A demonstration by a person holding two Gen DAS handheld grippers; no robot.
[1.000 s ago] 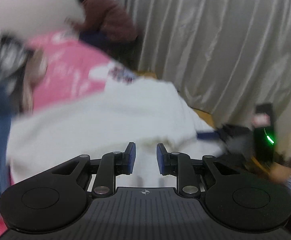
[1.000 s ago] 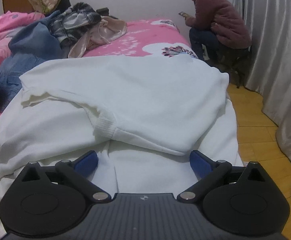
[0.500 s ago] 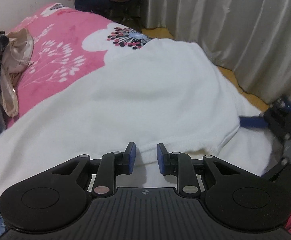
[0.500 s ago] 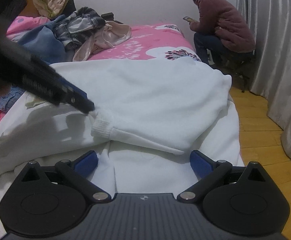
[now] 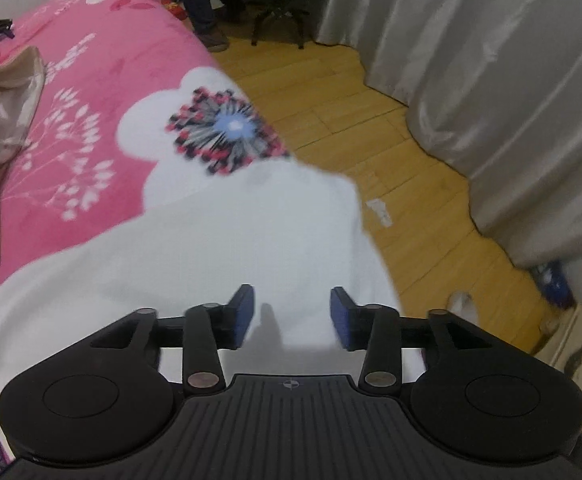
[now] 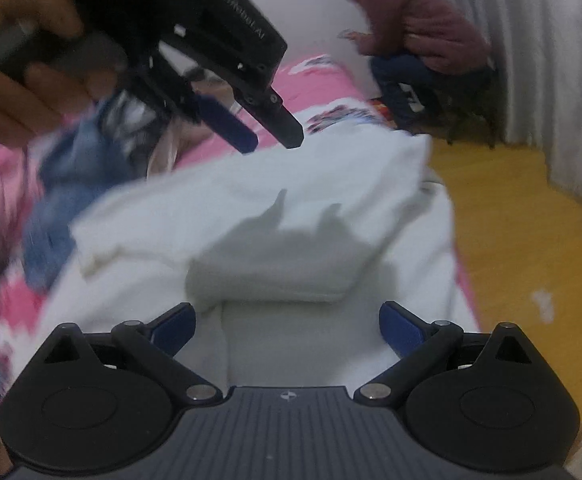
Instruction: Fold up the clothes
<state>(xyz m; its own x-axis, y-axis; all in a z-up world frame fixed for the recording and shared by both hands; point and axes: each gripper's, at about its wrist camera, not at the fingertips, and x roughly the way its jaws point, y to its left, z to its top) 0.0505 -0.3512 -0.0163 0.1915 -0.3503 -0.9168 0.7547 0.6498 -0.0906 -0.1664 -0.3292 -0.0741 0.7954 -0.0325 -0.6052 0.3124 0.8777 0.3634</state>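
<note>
White garment [image 6: 291, 216] lies partly folded on pink bedspread [image 5: 91, 92]; left gripper [image 5: 291, 316] above it, jaws opening, nothing pinched; right gripper [image 6: 287, 324] spread wide over the near fold, empty

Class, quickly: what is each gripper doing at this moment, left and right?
Left gripper: jaws opening, nothing held, above the white garment.
Right gripper: open wide, empty, over the white garment.

Pink floral bedspread [image 5: 91, 92]; wooden floor [image 5: 371, 128] at right; grey curtain [image 5: 491, 80]; seated person [image 6: 419, 40] in bkgd, by wall.
</note>
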